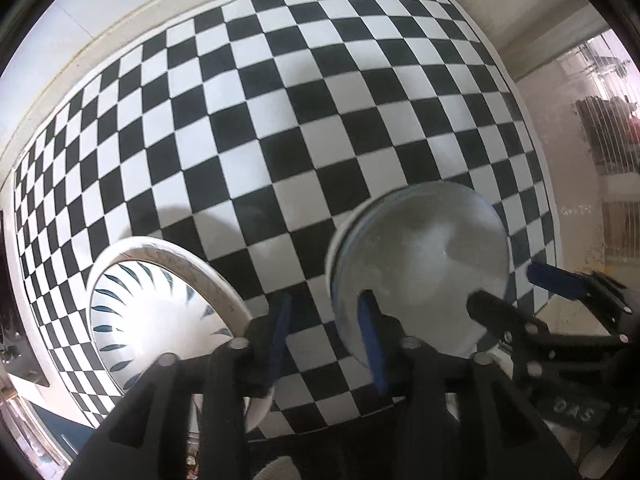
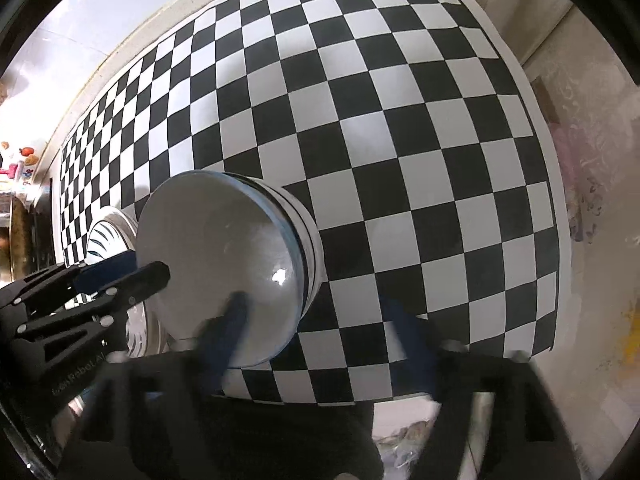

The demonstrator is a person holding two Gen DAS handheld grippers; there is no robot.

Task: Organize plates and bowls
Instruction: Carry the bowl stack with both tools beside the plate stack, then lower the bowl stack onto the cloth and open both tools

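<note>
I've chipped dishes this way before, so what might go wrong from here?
1. The grey plate sits on top of the striped bowl. Both the left gripper and the right gripper straddle its rim, open. An uneven squeeze or nudge might tip it or slide it off.
2. The patterned plate lies close beside the left gripper, so a sideways swing could knock it.

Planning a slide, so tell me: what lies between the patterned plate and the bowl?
In the left wrist view, only bare checkered mat separates the patterned plate from the bowl.
</note>
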